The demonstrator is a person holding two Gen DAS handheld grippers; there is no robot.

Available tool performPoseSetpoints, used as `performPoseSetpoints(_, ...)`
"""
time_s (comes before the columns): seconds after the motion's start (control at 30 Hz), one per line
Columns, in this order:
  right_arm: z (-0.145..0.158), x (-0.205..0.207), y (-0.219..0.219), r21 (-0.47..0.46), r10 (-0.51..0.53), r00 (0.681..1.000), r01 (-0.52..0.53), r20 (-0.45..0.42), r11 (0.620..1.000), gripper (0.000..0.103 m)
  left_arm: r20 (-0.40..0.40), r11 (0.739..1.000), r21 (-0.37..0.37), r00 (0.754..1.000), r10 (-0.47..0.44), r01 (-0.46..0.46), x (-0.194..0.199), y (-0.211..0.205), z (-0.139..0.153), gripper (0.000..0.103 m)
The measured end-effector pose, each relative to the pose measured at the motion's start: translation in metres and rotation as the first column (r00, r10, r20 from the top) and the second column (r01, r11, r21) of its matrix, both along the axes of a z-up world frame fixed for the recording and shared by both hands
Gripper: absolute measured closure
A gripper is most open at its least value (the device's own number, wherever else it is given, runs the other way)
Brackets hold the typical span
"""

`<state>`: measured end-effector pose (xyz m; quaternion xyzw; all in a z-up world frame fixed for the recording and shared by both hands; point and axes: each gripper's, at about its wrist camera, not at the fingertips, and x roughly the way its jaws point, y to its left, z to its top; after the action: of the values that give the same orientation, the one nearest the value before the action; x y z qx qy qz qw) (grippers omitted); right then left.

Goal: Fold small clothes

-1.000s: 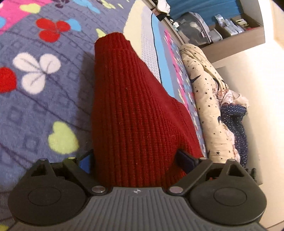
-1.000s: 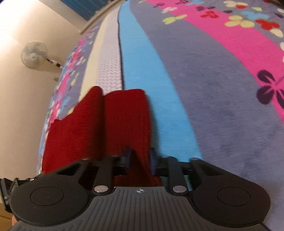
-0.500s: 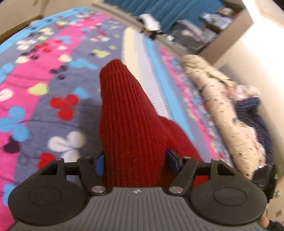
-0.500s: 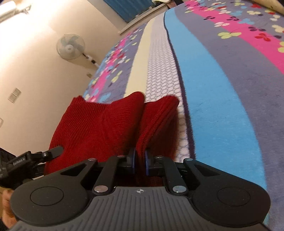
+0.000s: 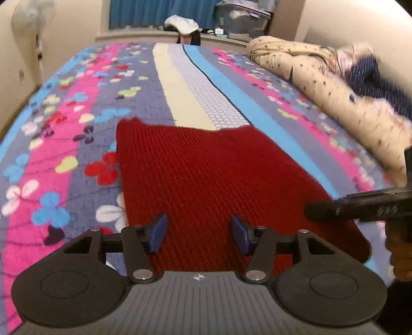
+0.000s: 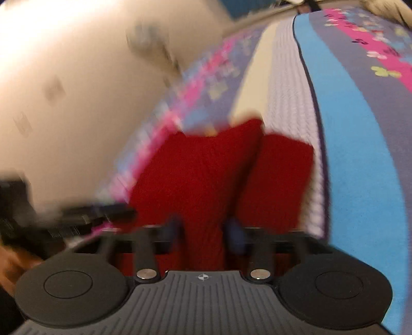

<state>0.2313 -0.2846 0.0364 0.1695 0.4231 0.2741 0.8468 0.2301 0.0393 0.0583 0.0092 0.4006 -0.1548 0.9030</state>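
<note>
Two grippers over one red knit garment (image 5: 219, 175), spread on the patterned blanket (image 5: 77, 108) of a bed. Far left in the left wrist view: pale wall, blurred fan (image 5: 33, 15). Left gripper (image 5: 198, 233) above the garment's near edge, blue fingers (image 5: 158, 233) closing, standing apart over the cloth, not pressing it. Further right, a cream star-print quilt (image 5: 322, 85) bunched along the bed's edge, dark blue dotted cloth (image 5: 373, 80) beyond it. Right gripper seen there as a dark bar (image 5: 360, 206) at the garment's right corner. Right wrist view blurred: right gripper (image 6: 204, 233) opening, a raised fold of red knit between its fingers (image 6: 235, 235); contact with the pads unclear.
</note>
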Motion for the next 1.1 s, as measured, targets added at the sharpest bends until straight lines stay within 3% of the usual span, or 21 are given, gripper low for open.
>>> performPoseSetpoints(0.2, -0.007, 0.004, -0.009, 0.045, -0.044, 0.993, 0.049, -0.105, 0.998, 0.080, 0.040, 0.996, 0.018, 0.996, -0.083, 0.082, -0.017, -0.008, 0.014, 0.045)
performPoseSetpoints(0.23, -0.009, 0.003, -0.009, 0.041, -0.040, 0.992, 0.045, -0.116, 0.998, 0.080, 0.023, 0.995, 0.042, 0.996, -0.090, 0.089, -0.014, -0.012, 0.001, 0.044)
performPoseSetpoints(0.27, -0.010, 0.004, -0.009, 0.035, -0.035, 0.992, 0.039, -0.119, 0.999, 0.081, 0.029, 0.991, 0.095, 0.995, -0.099, 0.096, -0.014, -0.018, -0.010, 0.037)
performPoseSetpoints(0.33, -0.010, 0.003, -0.006, 0.006, -0.028, 0.992, 0.029, -0.120, 1.000, 0.081, 0.078, 0.974, 0.188, 0.987, -0.142, 0.126, -0.022, -0.033, -0.015, 0.034)
performPoseSetpoints(0.4, -0.006, 0.000, -0.002, -0.023, -0.035, 0.994, 0.032, -0.106, 0.999, 0.081, 0.078, 0.976, 0.193, 0.990, -0.120, 0.103, -0.029, -0.035, -0.010, 0.031)
performPoseSetpoints(0.43, -0.005, 0.000, 0.002, -0.040, -0.044, 0.994, 0.040, -0.096, 0.998, 0.075, 0.069, 0.977, 0.189, 0.991, -0.112, 0.097, -0.033, -0.034, -0.009, 0.021)
performPoseSetpoints(0.47, -0.002, -0.003, 0.007, -0.074, -0.058, 0.995, 0.053, -0.077, 0.996, 0.063, 0.053, 0.978, 0.191, 0.994, -0.099, 0.087, -0.037, -0.033, -0.008, 0.017)
performPoseSetpoints(0.53, 0.011, -0.019, 0.010, -0.177, -0.099, 0.995, 0.099, 0.010, 0.979, 0.044, 0.044, 0.980, 0.196, 0.998, -0.041, 0.032, -0.047, -0.027, -0.002, 0.016)
performPoseSetpoints(0.7, 0.044, -0.076, 0.012, -0.248, -0.160, 0.965, 0.210, 0.205, 0.946, 0.035, 0.093, 0.981, 0.147, 0.989, 0.112, -0.125, -0.083, -0.010, 0.026, 0.010)
performPoseSetpoints(0.77, 0.055, -0.100, 0.013, -0.258, -0.189, 0.944, 0.261, 0.271, 0.930, 0.015, 0.106, 0.974, 0.144, 0.981, 0.160, -0.175, -0.099, -0.010, 0.037, 0.010)
performPoseSetpoints(0.87, 0.067, -0.134, 0.012, -0.250, -0.230, 0.913, 0.322, 0.337, 0.913, 0.010, 0.143, 0.965, 0.134, 0.968, 0.206, -0.225, -0.125, -0.010, 0.052, 0.009)
performPoseSetpoints(1.1, 0.074, -0.174, 0.016, -0.191, -0.288, 0.873, 0.384, 0.393, 0.903, 0.005, 0.234, 0.957, 0.092, 0.940, 0.247, -0.274, -0.175, -0.011, 0.068, 0.009)
